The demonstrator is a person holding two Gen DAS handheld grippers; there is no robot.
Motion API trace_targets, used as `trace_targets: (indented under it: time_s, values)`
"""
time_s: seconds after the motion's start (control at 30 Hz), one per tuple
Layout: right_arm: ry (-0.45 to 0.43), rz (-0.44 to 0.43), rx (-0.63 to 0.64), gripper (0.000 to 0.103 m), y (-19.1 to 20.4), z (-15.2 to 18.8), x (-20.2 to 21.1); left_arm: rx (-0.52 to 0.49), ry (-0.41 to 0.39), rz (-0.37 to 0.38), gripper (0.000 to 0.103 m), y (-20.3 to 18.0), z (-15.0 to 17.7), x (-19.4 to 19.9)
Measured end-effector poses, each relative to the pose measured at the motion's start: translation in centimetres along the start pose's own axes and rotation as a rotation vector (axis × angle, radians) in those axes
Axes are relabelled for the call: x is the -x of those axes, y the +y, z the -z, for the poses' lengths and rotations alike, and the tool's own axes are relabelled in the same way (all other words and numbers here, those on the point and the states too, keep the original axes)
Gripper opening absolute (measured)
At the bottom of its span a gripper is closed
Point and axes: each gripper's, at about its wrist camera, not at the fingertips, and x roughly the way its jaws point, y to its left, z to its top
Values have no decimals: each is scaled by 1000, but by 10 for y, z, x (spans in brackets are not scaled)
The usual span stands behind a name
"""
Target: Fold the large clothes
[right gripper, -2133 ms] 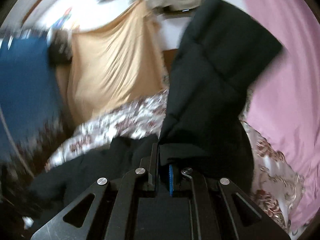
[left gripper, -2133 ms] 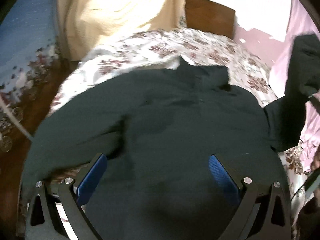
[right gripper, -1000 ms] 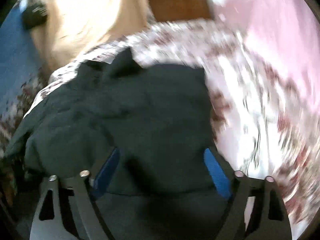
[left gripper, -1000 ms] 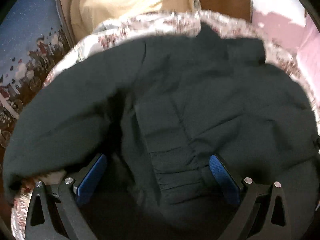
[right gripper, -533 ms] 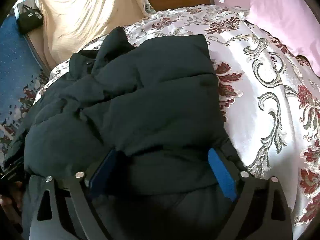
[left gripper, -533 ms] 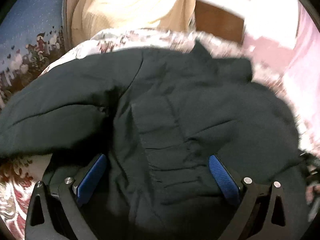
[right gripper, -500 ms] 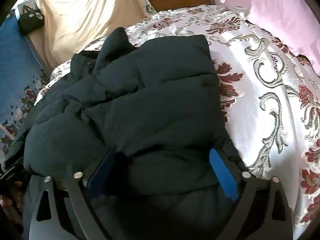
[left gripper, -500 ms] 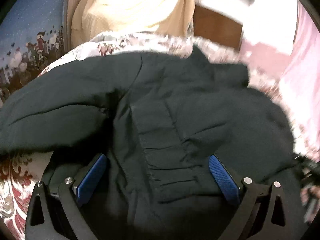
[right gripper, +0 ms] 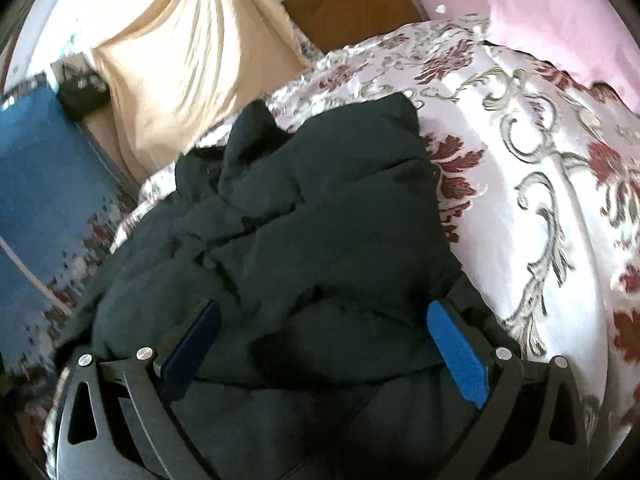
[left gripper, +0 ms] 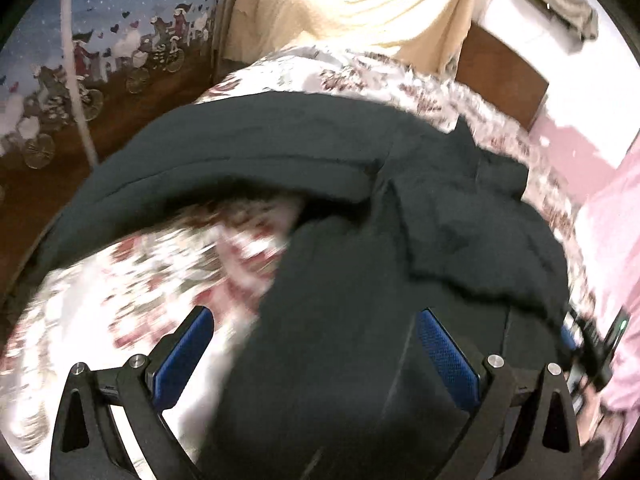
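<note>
A dark puffy jacket [right gripper: 320, 220] lies on the floral bedspread [right gripper: 540, 160], with its right sleeve folded across the body. My right gripper [right gripper: 324, 312] hovers over the jacket's lower part. Its jaws are opening, the fabric lies under them, and the blue pads do not press on it. In the left wrist view the jacket [left gripper: 400, 240] fills the right half, and its left sleeve [left gripper: 240, 160] stretches out to the left. My left gripper [left gripper: 312, 320] stands open over the jacket's left edge, with its left finger above bare bedspread [left gripper: 140, 300]. This view is blurred.
A wooden headboard [right gripper: 352, 4] and a cream cloth [right gripper: 192, 60] stand at the far end of the bed. A pink pillow [right gripper: 560, 20] lies at the far right. A blue patterned cloth [left gripper: 80, 40] hangs beside the bed on the left.
The right gripper let go of the raised sleeve, which now lies folded over the jacket, and its jaws spread. The left gripper slid left until bedspread shows beneath it.
</note>
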Motion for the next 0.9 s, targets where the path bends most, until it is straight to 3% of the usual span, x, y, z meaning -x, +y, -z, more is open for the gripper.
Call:
trace_targets:
  time_s: [0.07, 0.17, 0.23, 0.47, 0.73, 0.9]
  values:
    - [-33, 66, 21, 101, 12, 4, 15, 13, 1, -7, 103, 14, 5, 17]
    - [-109, 167, 165, 101, 49, 9, 35, 14, 25, -45, 103, 34, 16, 45]
    - [-83, 240, 265, 101, 80, 10, 36, -18, 34, -90, 103, 45, 22, 60]
    - [44, 187, 569, 101, 199, 46, 27, 9, 28, -129, 103, 92, 35, 94]
    - [114, 31, 569, 101, 289, 73, 21, 5, 11, -185, 103, 143, 31, 113]
    - [120, 18, 567, 101, 319, 79, 12, 39, 18, -183, 103, 171, 24, 112]
